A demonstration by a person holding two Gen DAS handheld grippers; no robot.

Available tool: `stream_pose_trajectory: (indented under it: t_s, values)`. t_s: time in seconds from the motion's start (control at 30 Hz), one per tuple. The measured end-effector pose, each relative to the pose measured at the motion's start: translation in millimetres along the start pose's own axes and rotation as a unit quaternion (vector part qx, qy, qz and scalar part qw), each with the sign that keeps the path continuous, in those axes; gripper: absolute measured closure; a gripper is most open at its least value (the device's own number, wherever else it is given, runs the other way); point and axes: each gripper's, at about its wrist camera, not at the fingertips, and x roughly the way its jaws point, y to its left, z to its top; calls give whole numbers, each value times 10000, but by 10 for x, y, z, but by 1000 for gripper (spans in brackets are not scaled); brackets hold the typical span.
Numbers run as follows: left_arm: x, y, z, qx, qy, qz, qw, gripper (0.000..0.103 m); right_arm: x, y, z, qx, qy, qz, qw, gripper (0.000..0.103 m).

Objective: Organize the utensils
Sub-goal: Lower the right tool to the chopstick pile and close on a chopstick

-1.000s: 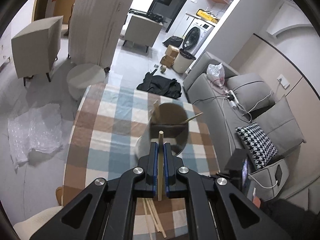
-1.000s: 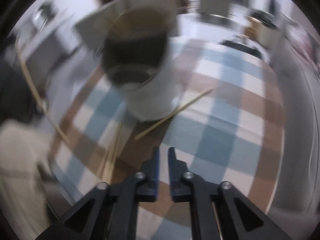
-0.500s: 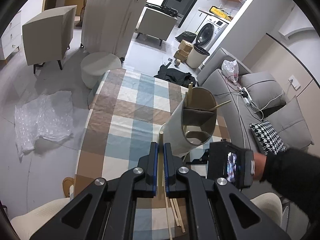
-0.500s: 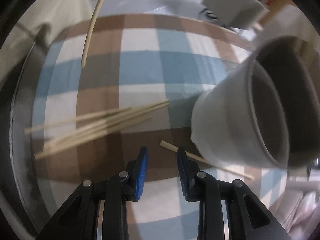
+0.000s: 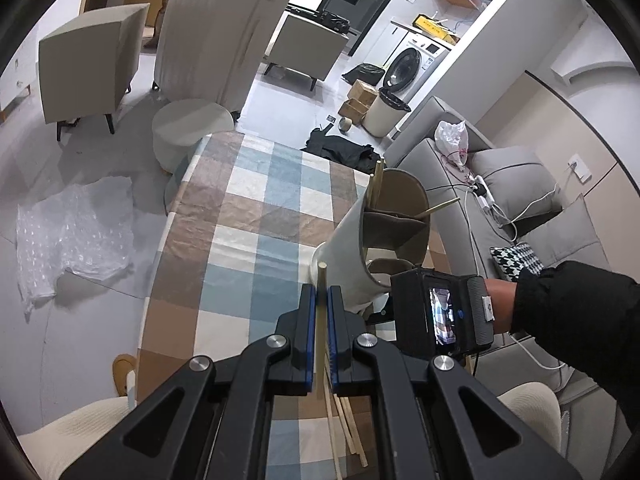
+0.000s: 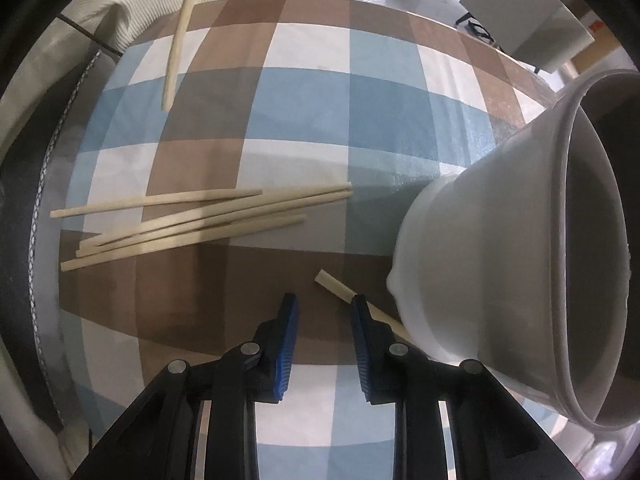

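Left wrist view: left gripper clamped tight on one wooden chopstick, tip poking up just past the blue pads, right beside the white utensil holder. Holder standing on the checked tablecloth, divided inside, a few chopsticks already leaning in its far compartment. To its right, a black-sleeved arm carrying the other tool.

Right wrist view: right gripper pointing down at the cloth, jaws moderately parted, nothing between them. One stray chopstick lying just past the right finger, running under the holder's base. Further out, to the left, a loose bundle of chopsticks flat on the cloth.
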Motion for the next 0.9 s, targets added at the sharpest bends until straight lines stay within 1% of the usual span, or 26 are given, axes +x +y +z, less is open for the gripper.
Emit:
stream_pose_trajectory:
  t_s: [0.03, 0.1, 0.13, 0.17, 0.2, 0.27, 0.37, 0.43, 0.5, 0.53, 0.57, 0.6, 0.63, 0.67, 0.7, 0.83, 0.87, 0.9]
  values:
    - [7, 18, 0, -22, -4, 7, 10000, 102, -2, -18, -9, 27, -15, 20, 10000, 78]
    - [8, 38, -4, -50, -17, 41, 10000, 102, -14, -76, -44, 121, -54, -6, 9999, 83]
    - [5, 48, -7, -65, -29, 56, 10000, 102, -27, -90, -59, 183, -58, -53, 9998, 95]
    - [0, 53, -9, -72, -43, 55, 9999, 102, -27, -93, -70, 248, -36, -40, 9997, 103]
    - [1, 58, -14, -76, -59, 58, 9999, 102, -22, -91, -79, 313, -10, -15, 9995, 103]
    - [4, 62, -21, -85, -68, 58, 9999, 102, -40, -43, -90, 332, -69, -100, 9994, 103]
    - [6, 77, -35, -106, -74, 49, 9999, 102, -77, 12, -90, 508, -140, -2, 9986, 103]
    - [6, 91, -41, -131, -80, 15, 9999, 102, -97, 123, -55, 315, -195, -273, 9989, 103]
    - [9, 102, -50, -139, -94, -1, 9999, 102, -145, 165, -11, 152, -282, -565, 9979, 101]
    - [9, 109, -52, -145, -100, -13, 9998, 102, -151, 183, 13, 20, -274, -701, 9972, 92]
    - [8, 121, -52, -166, -106, -25, 9998, 102, -143, 207, 41, -171, -223, -843, 9960, 78]
    - [8, 136, -48, -196, -104, -41, 9997, 102, -120, 231, 62, -348, -147, -920, 9950, 72]
    - [9, 145, -44, -218, -99, -56, 9997, 102, -96, 239, 84, -522, -44, -959, 9940, 69]
    - [11, 155, -35, -237, -101, -66, 9996, 102, -102, 235, 101, -669, -51, -951, 9932, 68]
    - [7, 171, -29, -259, -111, -79, 9996, 102, -99, 223, 118, -767, 14, -945, 9926, 69]
    - [17, 215, -25, -346, -91, -132, 9993, 102, -75, 181, 180, -1055, 189, -679, 9919, 68]
    - [20, 228, -23, -375, -78, -156, 9991, 102, 28, 246, 49, -1075, 218, -599, 9922, 67]
    - [23, 242, -21, -408, -67, -179, 9990, 102, 39, 235, 64, -1090, 257, -488, 9925, 67]
